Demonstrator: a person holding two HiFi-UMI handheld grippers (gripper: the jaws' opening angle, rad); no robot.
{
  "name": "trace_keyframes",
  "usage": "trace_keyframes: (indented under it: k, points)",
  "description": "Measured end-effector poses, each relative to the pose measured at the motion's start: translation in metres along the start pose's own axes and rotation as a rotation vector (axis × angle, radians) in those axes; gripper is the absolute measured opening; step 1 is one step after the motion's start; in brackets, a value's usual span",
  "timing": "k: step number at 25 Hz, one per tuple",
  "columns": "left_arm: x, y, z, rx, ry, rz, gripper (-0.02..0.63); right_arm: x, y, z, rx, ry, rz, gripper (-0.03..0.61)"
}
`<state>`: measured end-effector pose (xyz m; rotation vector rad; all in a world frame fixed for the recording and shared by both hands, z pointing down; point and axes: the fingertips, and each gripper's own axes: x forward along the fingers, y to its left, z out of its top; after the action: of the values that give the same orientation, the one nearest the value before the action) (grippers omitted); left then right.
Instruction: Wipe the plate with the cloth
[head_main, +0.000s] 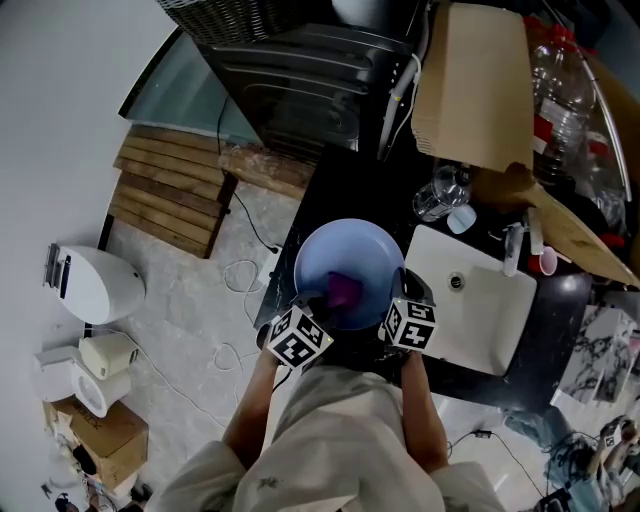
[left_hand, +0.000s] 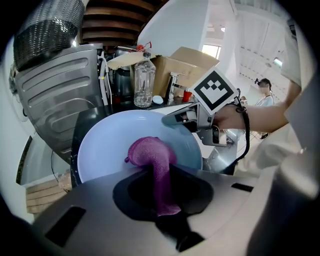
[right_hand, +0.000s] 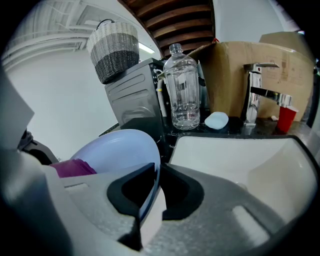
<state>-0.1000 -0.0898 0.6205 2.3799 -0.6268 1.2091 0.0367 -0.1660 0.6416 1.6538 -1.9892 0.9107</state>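
Over a dark table (head_main: 330, 190) beside a white sink (head_main: 480, 310), head view: a person stands with a blue plate (head_main: 350, 255) between two grippers. The left gripper (head_main: 322, 303) reaches in from the plate's near left, the right gripper (head_main: 396, 297) from its near right. A purple cloth (head_main: 343, 290) lies on the plate's face.

Left gripper view: the jaws are closed on the cloth's tail, and its bunched end presses on the lower middle of the plate. Across the dish, the right gripper grips the far rim.

Right gripper view: the jaws pinch the plate's rim edge-on, and the plate tilts up to the left. A clear bottle (right_hand: 186, 90) and a tap (right_hand: 252, 100) stand behind, apart from the work. Whether the plate's far edge rests on the table cannot be told.

Wiping appears to be under way, with the cloth in contact and much of the blue face yet to cover. The next stroke likely calls for sweeping the cloth round toward the rim while the right gripper holds the plate steady against the push.
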Motion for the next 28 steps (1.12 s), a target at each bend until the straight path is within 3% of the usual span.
trace_keyframes:
  k: [28]
  points:
    - [-0.014,0.063,-0.007,-0.068,-0.028,0.165,0.061,0.002,0.0,0.001,0.005,-0.002,0.006,0.038]
